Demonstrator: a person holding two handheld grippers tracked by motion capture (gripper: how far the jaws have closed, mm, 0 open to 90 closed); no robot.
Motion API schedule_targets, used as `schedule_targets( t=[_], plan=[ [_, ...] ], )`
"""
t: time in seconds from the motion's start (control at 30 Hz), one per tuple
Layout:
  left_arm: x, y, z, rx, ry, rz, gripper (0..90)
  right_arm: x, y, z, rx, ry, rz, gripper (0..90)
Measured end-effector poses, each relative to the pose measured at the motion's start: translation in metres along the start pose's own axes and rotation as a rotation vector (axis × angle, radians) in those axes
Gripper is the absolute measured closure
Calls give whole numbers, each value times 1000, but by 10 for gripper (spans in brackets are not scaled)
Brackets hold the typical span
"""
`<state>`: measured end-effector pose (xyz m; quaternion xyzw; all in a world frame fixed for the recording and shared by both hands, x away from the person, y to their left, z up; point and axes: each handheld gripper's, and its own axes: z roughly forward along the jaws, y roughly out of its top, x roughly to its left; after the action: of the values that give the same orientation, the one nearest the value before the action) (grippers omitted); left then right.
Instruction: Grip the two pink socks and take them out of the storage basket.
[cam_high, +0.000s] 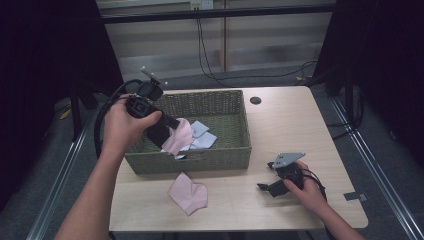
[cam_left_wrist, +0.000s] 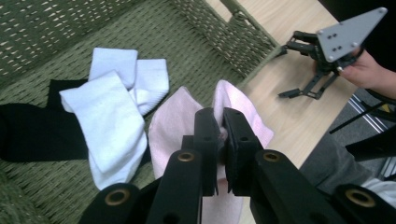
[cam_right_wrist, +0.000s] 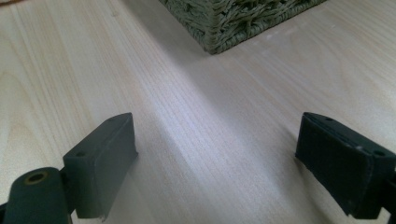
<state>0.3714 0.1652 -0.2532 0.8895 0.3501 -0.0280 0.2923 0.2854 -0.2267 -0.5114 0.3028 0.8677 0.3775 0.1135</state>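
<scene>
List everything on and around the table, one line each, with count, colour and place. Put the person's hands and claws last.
Held pink sock: one, pink, clamped in the left claw over the basket's front part.
Loose pink sock: one, pink, flat on the table in front of the basket.
White socks: at least two, white, overlapping inside the basket.
Black sock: at least one, black, partly under the white ones.
Basket: one, green woven, on the table's left half.
Table: one, light wood.
Left claw: one, black, shut on the pink sock.
Right claw: one, black, open, low over bare table.
Hands: two, each gripping a claw.
</scene>
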Motion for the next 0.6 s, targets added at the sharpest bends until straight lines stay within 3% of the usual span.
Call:
schedule_targets(
  t=[0.2,0.43,0.57,0.6],
  plan=[
    [-12,-10,1,-3,-10,22,845,0,0,0,0,0,1,112],
    [-28,-21,7,0,-51,54,842,0,0,0,0,0,1,112],
    [-34,-26,11,11,-64,66,797,0,0,0,-1,0,-1,112],
    [-34,-27,12,3,-61,67,743,0,0,0,-1,0,-1,112]
  ],
)
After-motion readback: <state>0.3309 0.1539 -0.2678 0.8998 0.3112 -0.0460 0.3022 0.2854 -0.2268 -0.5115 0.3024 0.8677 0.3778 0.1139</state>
